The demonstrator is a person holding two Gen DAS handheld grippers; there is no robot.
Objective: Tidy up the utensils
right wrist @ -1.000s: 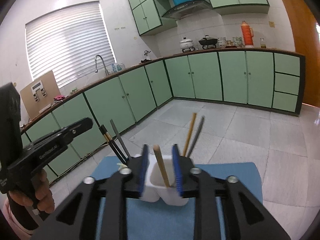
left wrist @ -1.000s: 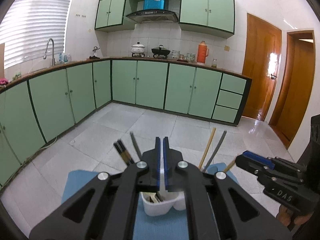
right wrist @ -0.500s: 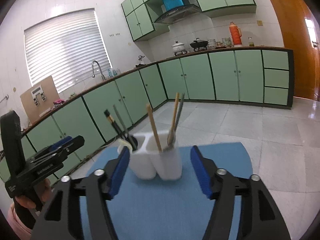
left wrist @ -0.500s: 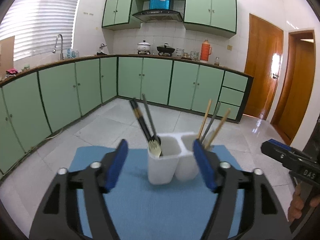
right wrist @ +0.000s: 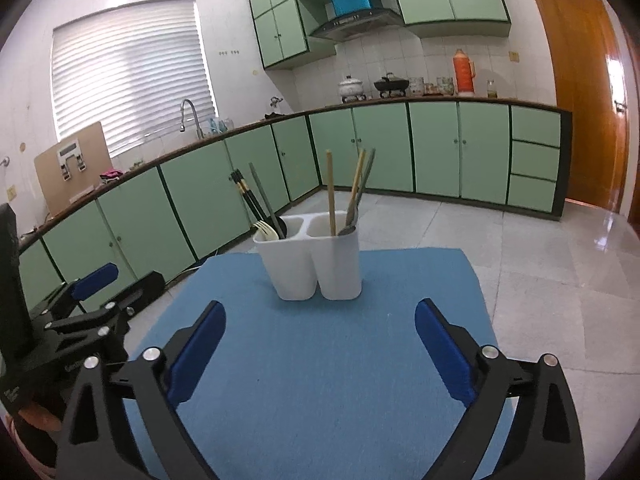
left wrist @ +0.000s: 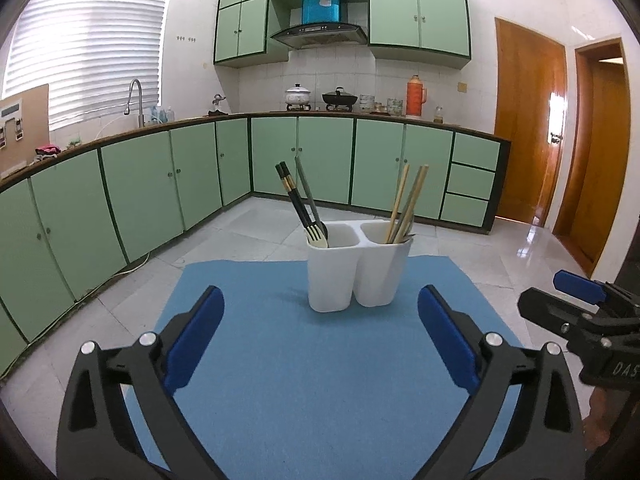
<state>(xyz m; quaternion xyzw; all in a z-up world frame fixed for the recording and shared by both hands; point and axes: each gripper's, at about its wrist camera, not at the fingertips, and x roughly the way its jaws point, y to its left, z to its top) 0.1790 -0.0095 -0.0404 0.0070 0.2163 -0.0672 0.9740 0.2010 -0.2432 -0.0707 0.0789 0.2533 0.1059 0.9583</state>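
A white two-compartment utensil holder [left wrist: 356,272] [right wrist: 316,264] stands upright on a blue mat [left wrist: 320,380] [right wrist: 320,360]. Its left cup holds black chopsticks [left wrist: 294,196], a grey handle and a cream fork [left wrist: 317,236]. Its right cup holds wooden chopsticks [left wrist: 404,204] and a spoon [right wrist: 352,216]. My left gripper [left wrist: 320,290] sits back from the holder, jaws opening wide, nothing between them. My right gripper [right wrist: 320,305] is likewise short of the holder, its jaws opening and empty. Each gripper also shows at the edge of the other's view.
Green kitchen cabinets [left wrist: 324,156] run along the back and left under a worktop with pots and a red flask [left wrist: 415,96]. Wooden doors [left wrist: 528,128] stand at the right. Pale tiled floor lies beyond the mat's far edge. A hand [right wrist: 40,420] grips the left tool's handle.
Both grippers have pulled back from the holder and opened wide. The left was shut, the right's pads were on either side of the holder; now the holder stands free ahead of both.
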